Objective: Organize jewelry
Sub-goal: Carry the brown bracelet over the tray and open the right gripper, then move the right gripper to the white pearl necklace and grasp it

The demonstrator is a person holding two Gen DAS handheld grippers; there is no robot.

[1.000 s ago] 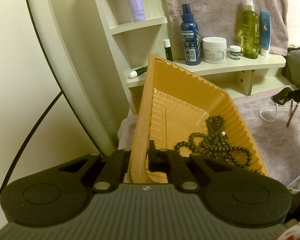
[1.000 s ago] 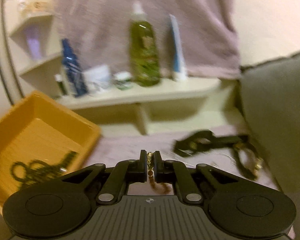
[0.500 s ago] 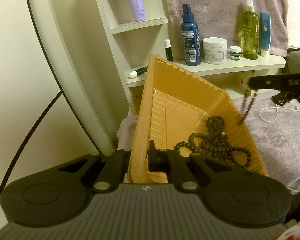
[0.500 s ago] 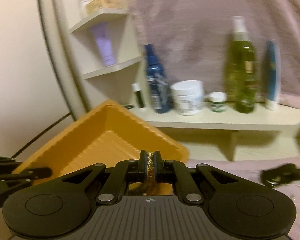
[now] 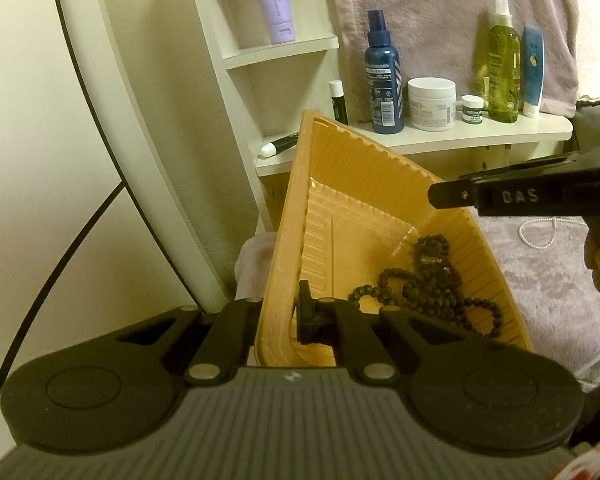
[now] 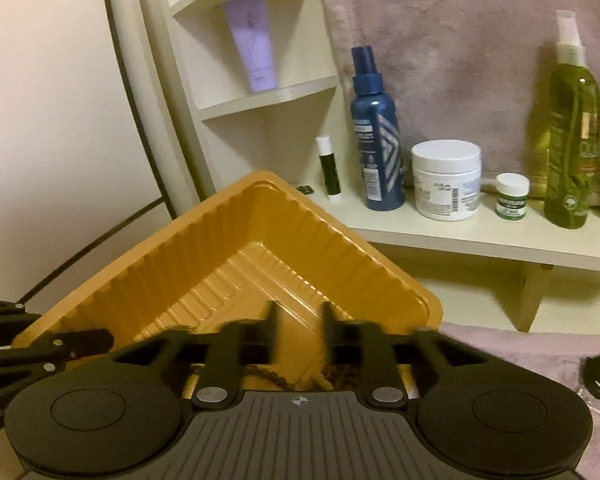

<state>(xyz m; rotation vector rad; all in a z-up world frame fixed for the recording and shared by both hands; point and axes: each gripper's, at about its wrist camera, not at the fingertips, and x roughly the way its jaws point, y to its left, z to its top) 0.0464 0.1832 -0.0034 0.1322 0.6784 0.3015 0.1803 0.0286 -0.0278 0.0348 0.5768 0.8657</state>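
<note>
My left gripper (image 5: 280,316) is shut on the near rim of a ribbed orange tray (image 5: 364,168) and holds it tilted. A dark bead necklace (image 5: 420,280) lies bunched in its lower corner. My right gripper (image 6: 299,320) hovers over the tray (image 6: 260,216) with its jaws opening and nothing between the pads. A brown chain (image 6: 270,374) lies loose in the tray just below those fingers. In the left wrist view the right gripper (image 5: 440,196) reaches in from the right above the tray's far wall.
A pearl string (image 5: 536,236) lies on the mauve mat (image 5: 548,288) to the right. The cream shelf (image 5: 480,136) behind holds a blue spray bottle (image 5: 383,80), a white jar (image 5: 432,104) and a green bottle (image 5: 502,68). A white curved panel (image 5: 112,128) stands to the left.
The right gripper swung left from the mat to over the tray carrying the brown chain, then its jaws parted and the chain dropped in. The left gripper and tray stayed still.
</note>
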